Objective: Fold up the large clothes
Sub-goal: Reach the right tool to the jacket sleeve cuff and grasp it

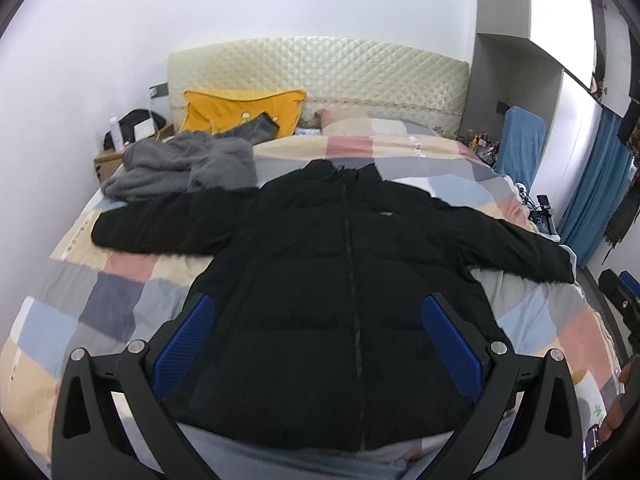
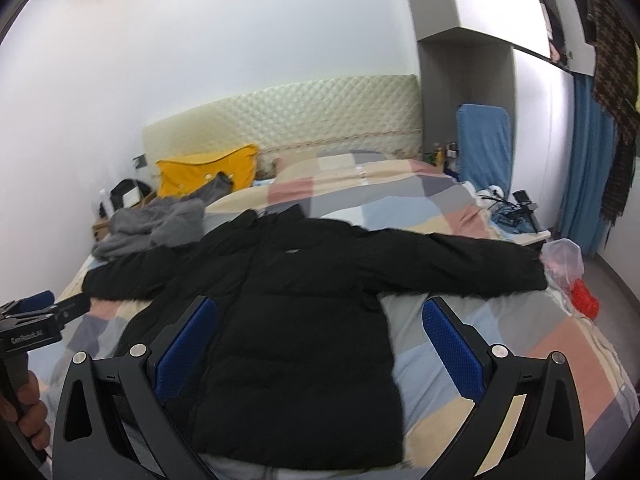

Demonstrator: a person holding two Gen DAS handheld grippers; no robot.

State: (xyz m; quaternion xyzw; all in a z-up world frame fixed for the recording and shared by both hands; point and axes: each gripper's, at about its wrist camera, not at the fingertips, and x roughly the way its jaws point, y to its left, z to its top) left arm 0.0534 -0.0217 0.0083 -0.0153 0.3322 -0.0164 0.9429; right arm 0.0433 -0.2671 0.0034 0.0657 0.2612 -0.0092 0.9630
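A black puffer jacket [image 1: 320, 264] lies face up on the checked bedspread [image 1: 100, 300], zipped, both sleeves spread out sideways, collar toward the headboard. My left gripper [image 1: 320, 312] hovers open above the jacket's lower body, blue pads wide apart, nothing between them. My right gripper [image 2: 320, 316] is also open, above the jacket [image 2: 280, 320] near its right side and the bedspread [image 2: 520, 340]. The left gripper [image 2: 36, 308] shows at the left edge of the right wrist view, held by a hand [image 2: 28, 408]. The right gripper's body [image 1: 624, 312] shows at the right edge of the left wrist view.
A grey fleece garment [image 1: 188, 168] lies crumpled by the left sleeve. A yellow pillow [image 1: 240, 110] leans on the quilted headboard [image 1: 320, 76]. A bedside table [image 1: 108, 160] stands at far left; a blue-covered chair [image 2: 484, 148], a clear bag [image 2: 564, 256] and a red object [image 2: 584, 300] stand right.
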